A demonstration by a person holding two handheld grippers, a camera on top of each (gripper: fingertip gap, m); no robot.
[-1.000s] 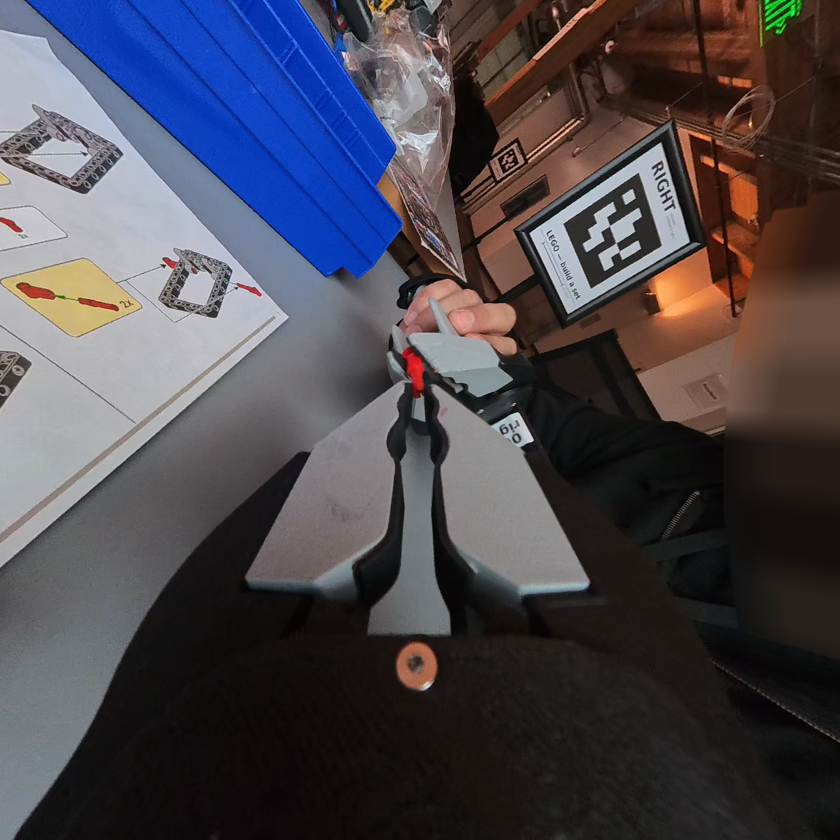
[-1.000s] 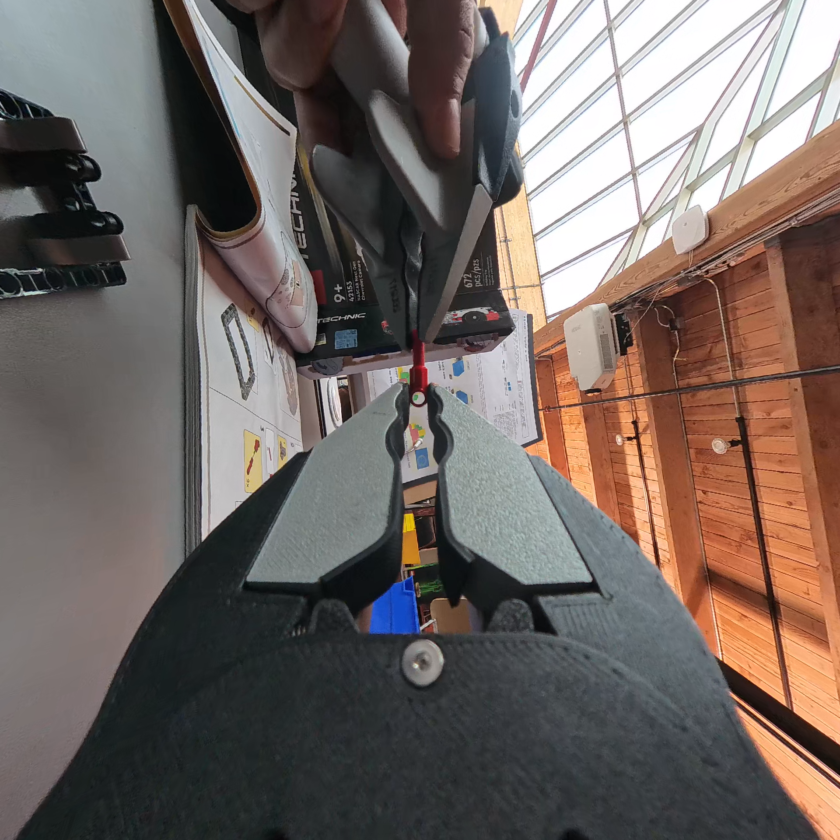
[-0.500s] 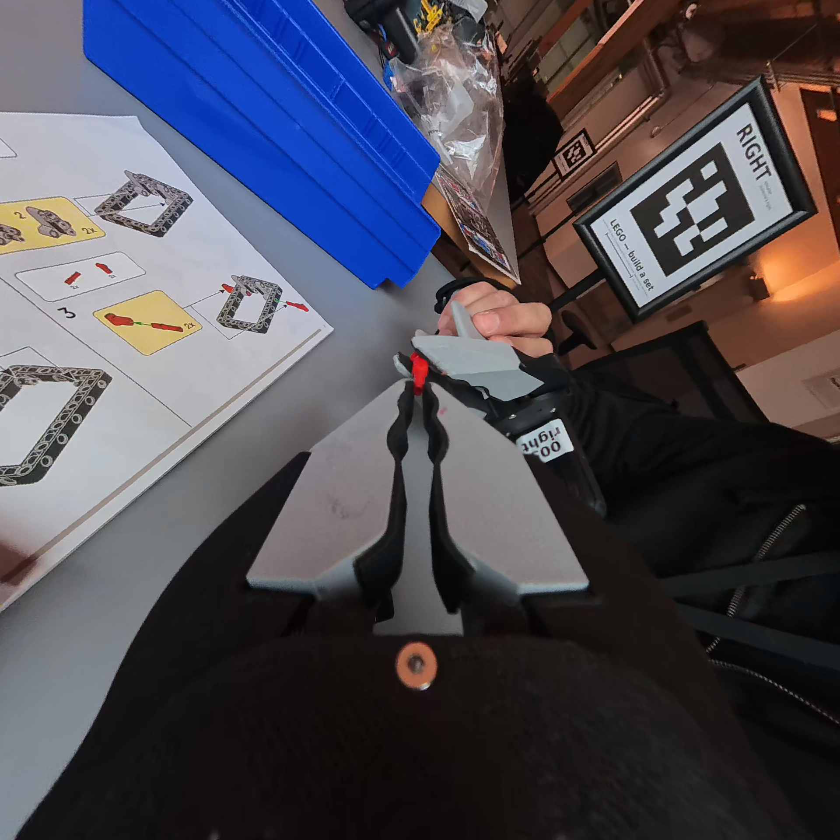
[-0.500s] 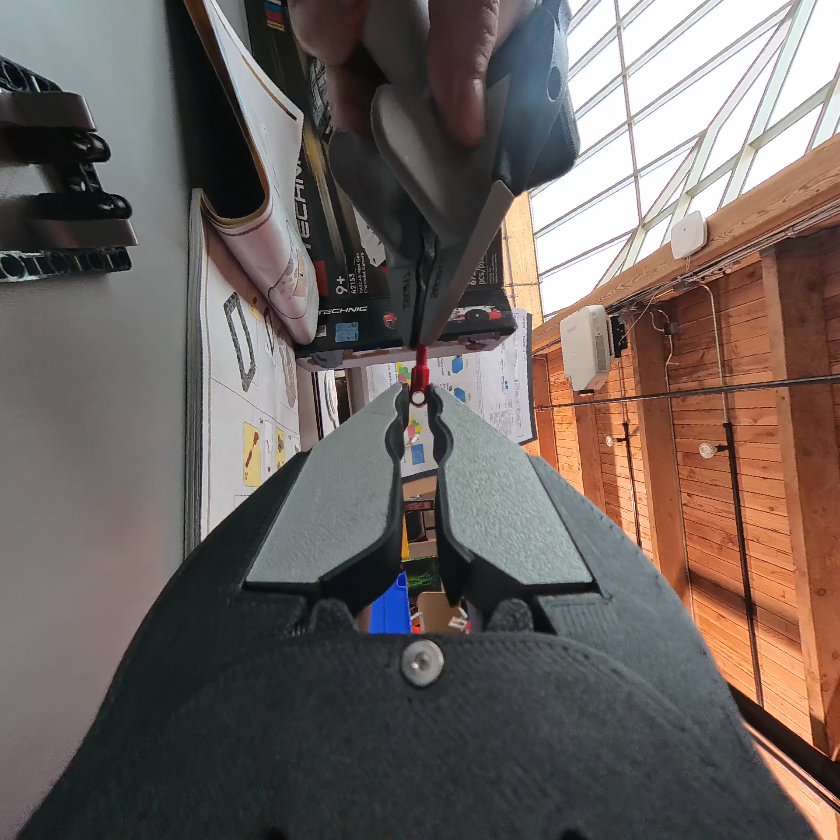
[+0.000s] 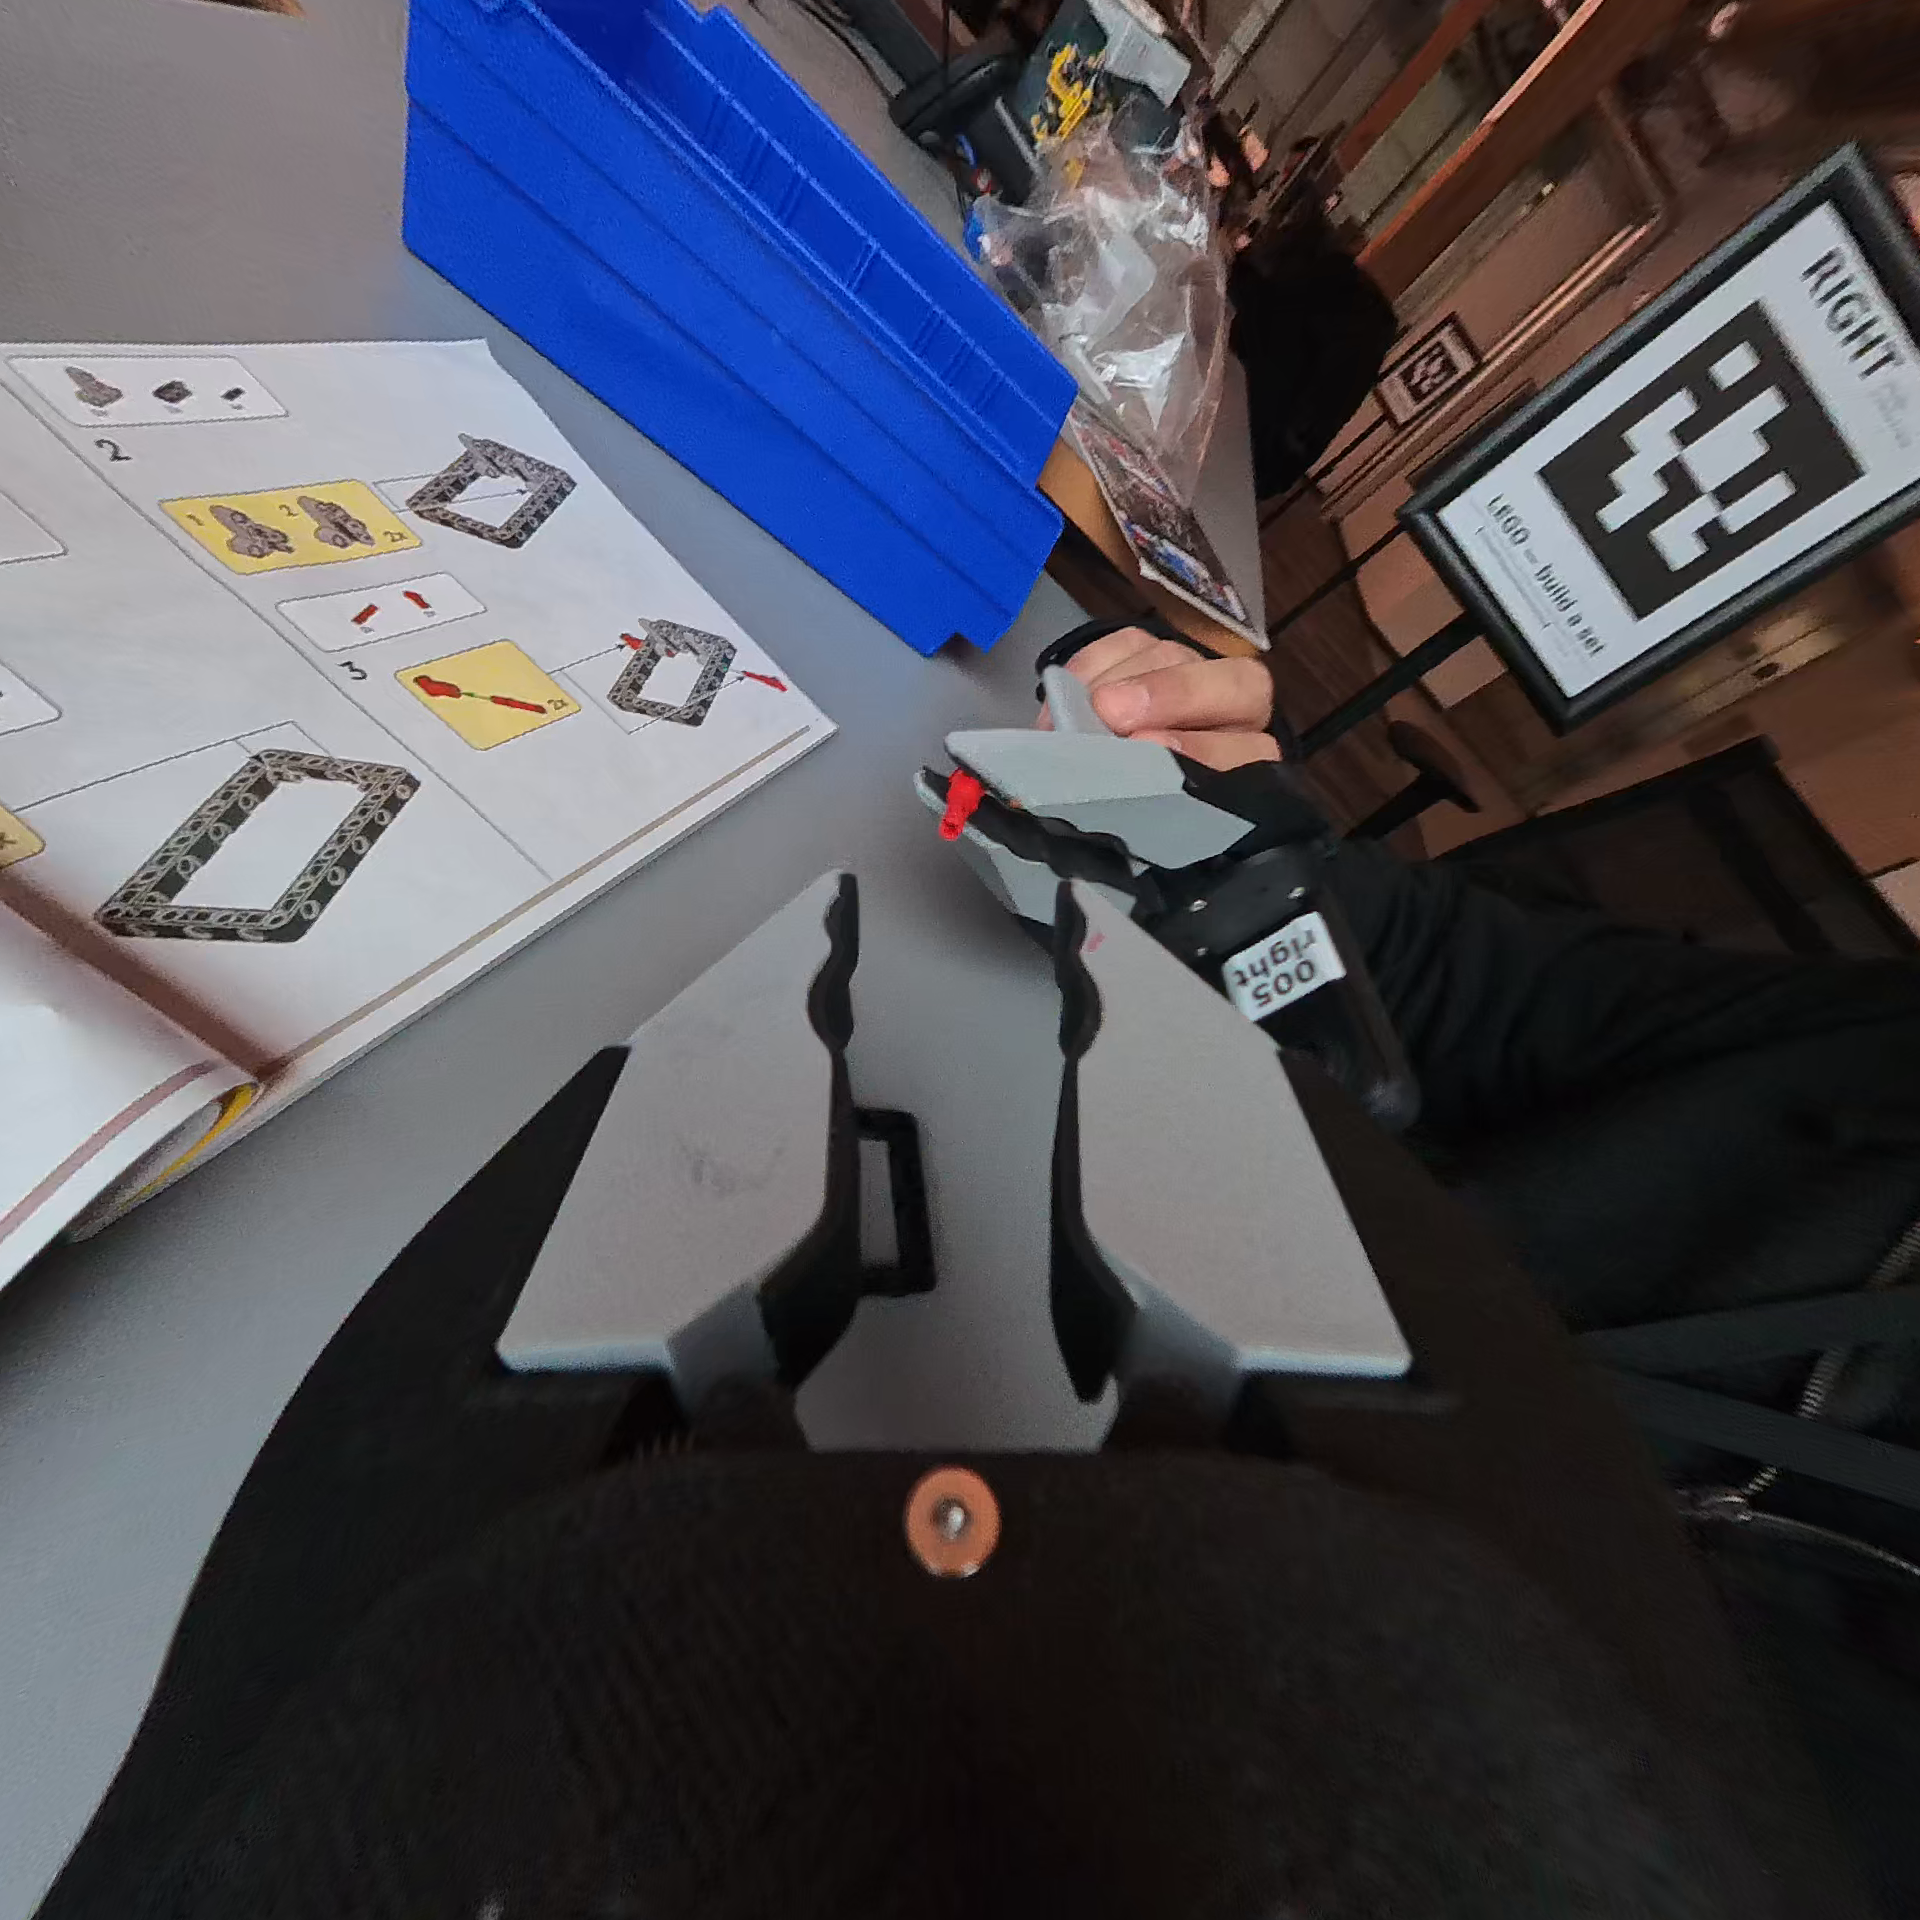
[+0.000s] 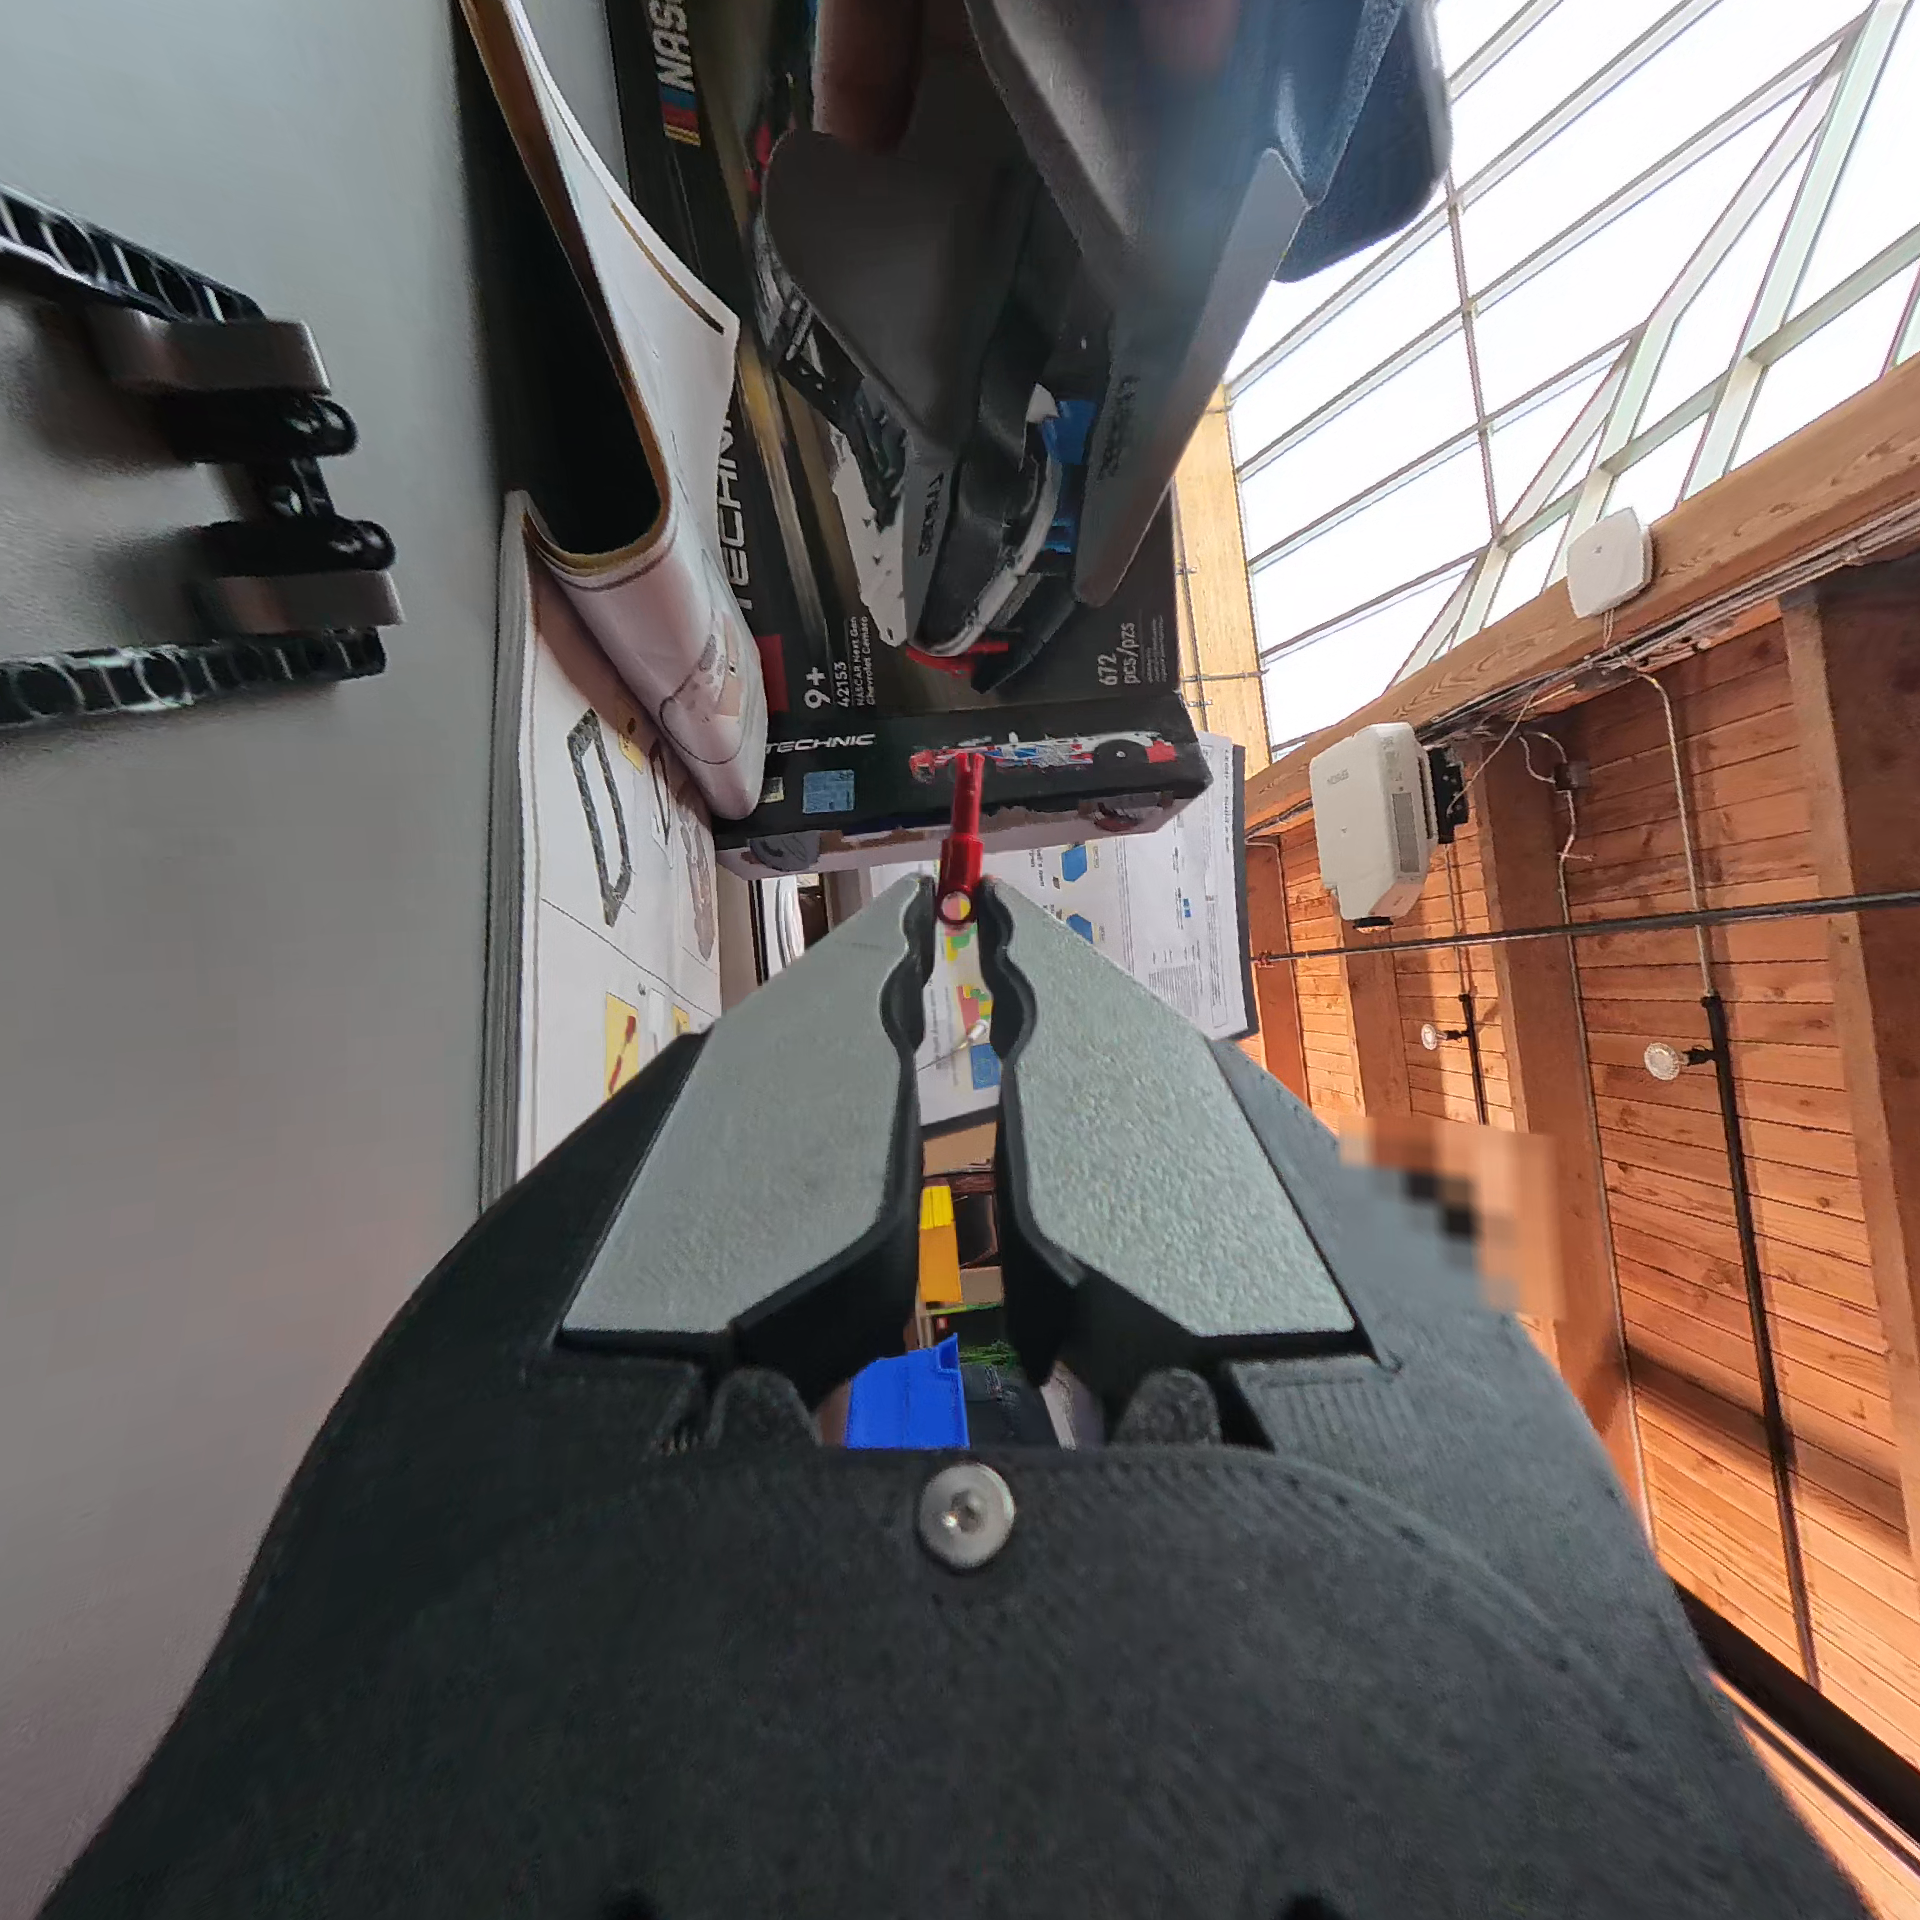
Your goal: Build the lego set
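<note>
My right gripper [image 6: 956, 899] is shut on a small red pin-and-axle piece [image 6: 962, 831] that sticks out past its tips. In the left wrist view the same gripper [image 5: 961, 805] is held by a hand just above the grey table, the red piece [image 5: 958, 802] at its tip. My left gripper [image 5: 951, 914] is open and empty, a little short of the right one. It shows blurred at the top of the right wrist view [image 6: 1039, 312]. A black beam frame with grey connectors [image 6: 208, 499] lies on the table at left.
An open instruction booklet [image 5: 364, 675] lies left of the grippers. A blue bin [image 5: 727, 312] stands behind it, with a clear plastic bag [image 5: 1112, 249] beyond. The set's box [image 6: 935, 675] and a framed marker sign [image 5: 1704, 436] stand at the table's edges. The tips of one gripper are about 4 cm away from the tips of the other.
My left gripper let go of the red piece, opened and drew back. The red piece stays in the right gripper.
</note>
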